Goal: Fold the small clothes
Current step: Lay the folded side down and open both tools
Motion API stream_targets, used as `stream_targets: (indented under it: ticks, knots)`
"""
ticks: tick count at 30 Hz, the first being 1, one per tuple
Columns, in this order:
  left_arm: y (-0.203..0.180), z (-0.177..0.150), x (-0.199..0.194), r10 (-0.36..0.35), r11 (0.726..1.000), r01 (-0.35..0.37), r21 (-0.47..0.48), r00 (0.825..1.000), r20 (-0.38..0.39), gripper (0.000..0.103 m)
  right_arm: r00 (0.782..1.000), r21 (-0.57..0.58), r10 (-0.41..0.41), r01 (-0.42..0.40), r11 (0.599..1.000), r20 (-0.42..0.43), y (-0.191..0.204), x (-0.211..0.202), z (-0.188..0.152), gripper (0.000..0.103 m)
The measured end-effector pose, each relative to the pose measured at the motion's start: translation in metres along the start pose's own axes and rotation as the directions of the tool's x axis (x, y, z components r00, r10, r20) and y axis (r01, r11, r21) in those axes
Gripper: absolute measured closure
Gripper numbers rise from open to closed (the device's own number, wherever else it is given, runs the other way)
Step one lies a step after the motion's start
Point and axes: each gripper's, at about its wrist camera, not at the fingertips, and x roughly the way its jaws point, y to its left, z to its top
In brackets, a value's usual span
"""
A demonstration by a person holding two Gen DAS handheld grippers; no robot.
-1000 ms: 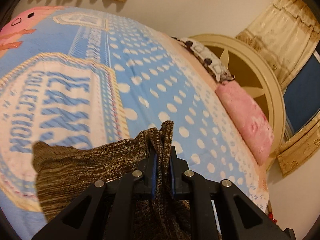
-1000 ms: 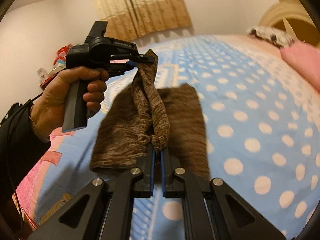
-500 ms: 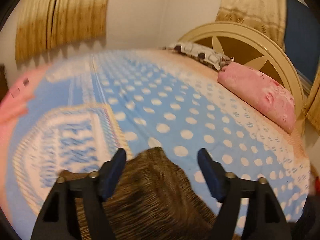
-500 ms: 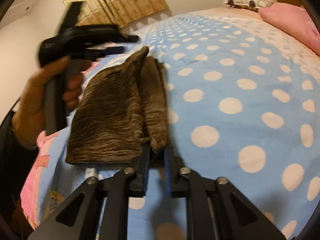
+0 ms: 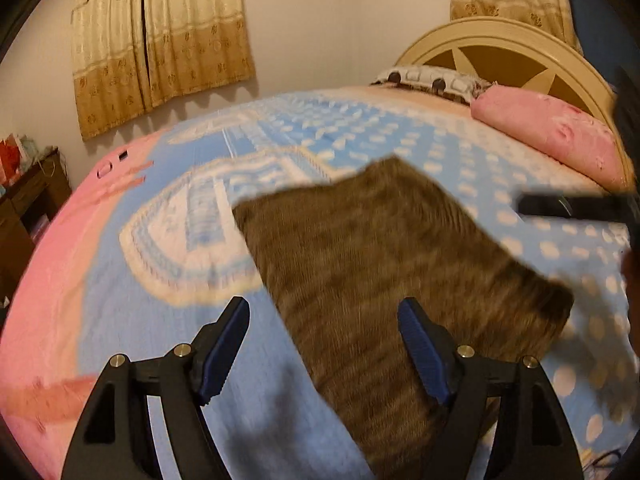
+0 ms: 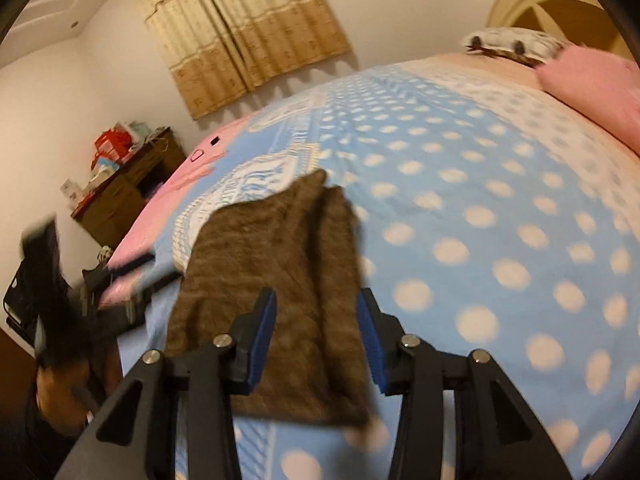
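Released since the earlier frame, the brown knit garment (image 5: 384,280) lies folded flat mid-frame on the polka-dot bedspread (image 5: 400,140); the left gripper (image 5: 324,344) stands wide open. Right view: the right gripper (image 6: 316,340), just opening, straddles the garment's near edge without pressing.

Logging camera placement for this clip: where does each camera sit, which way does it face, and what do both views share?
Left wrist: on the left gripper, looking down along its open fingers at the brown garment on the bed; the right gripper's tip enters at right.
Right wrist: on the right gripper, jaws just opening and clear of the garment; the person's hand with the left gripper shows at left.
Shared: garment, polka-dot bedspread, curtain, pink pillow, headboard.
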Motion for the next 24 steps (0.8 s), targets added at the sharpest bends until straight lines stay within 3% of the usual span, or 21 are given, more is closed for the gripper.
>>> stream_targets:
  ticks: [3,5,6,7,8,9,12,18,20,21,22,24]
  knots:
    - [0.0,-0.011,0.01,-0.065,0.997,0.063,-0.051,0.997,-0.038,0.026,0.998,0.001,0.043,-0.043,0.999,-0.042,0.01,0.031,0.018,0.057]
    - [0.002,-0.017,0.016,-0.087,0.994,0.082,-0.073,0.994,-0.068,0.026,0.996,0.0,0.022,-0.022,1.0,-0.081,0.013,0.055,0.024,0.057]
    - [0.002,-0.018,0.017,-0.102,0.992,0.095,-0.086,0.992,-0.074,0.026,0.995,-0.004,0.016,-0.017,1.0,-0.1,0.014,0.063,0.023,0.062]
    - [0.004,-0.02,0.016,-0.123,0.988,0.115,-0.103,0.99,-0.074,0.025,0.993,-0.014,0.008,-0.009,1.0,-0.122,0.015,0.07,0.022,0.08]
    - [0.006,-0.022,0.017,-0.142,0.984,0.132,-0.121,0.987,-0.077,0.022,0.988,-0.037,-0.042,0.037,0.999,-0.146,0.016,0.077,0.02,0.09]
    - [0.009,-0.023,0.019,-0.159,0.979,0.145,-0.142,0.983,-0.088,0.02,0.983,-0.049,-0.093,0.086,0.995,-0.158,0.013,0.081,0.016,0.091]
    - [0.015,-0.025,0.022,-0.197,0.964,0.174,-0.199,0.976,-0.098,0.018,0.974,-0.014,-0.137,0.137,0.99,-0.178,-0.006,0.081,0.01,0.091]
    - [0.012,-0.027,0.019,-0.193,0.964,0.171,-0.203,0.977,-0.093,0.018,0.978,-0.041,-0.143,0.139,0.99,-0.15,-0.005,0.067,0.016,0.087]
    - [0.014,-0.028,0.019,-0.2,0.962,0.178,-0.21,0.976,-0.091,0.018,0.984,-0.05,-0.137,0.132,0.99,-0.114,0.003,0.057,0.023,0.068]
    - [0.014,-0.029,0.019,-0.203,0.96,0.18,-0.212,0.975,-0.09,0.018,0.987,-0.048,-0.132,0.128,0.991,-0.096,0.007,0.053,0.025,0.04]
    - [0.016,-0.029,0.019,-0.205,0.96,0.182,-0.214,0.975,-0.09,0.018,0.991,-0.044,-0.12,0.117,0.992,-0.062,0.012,0.046,0.03,0.026]
    - [0.016,-0.03,0.019,-0.203,0.96,0.181,-0.212,0.975,-0.09,0.018,0.993,-0.069,-0.111,0.108,0.992,-0.038,0.022,0.051,0.037,0.03]
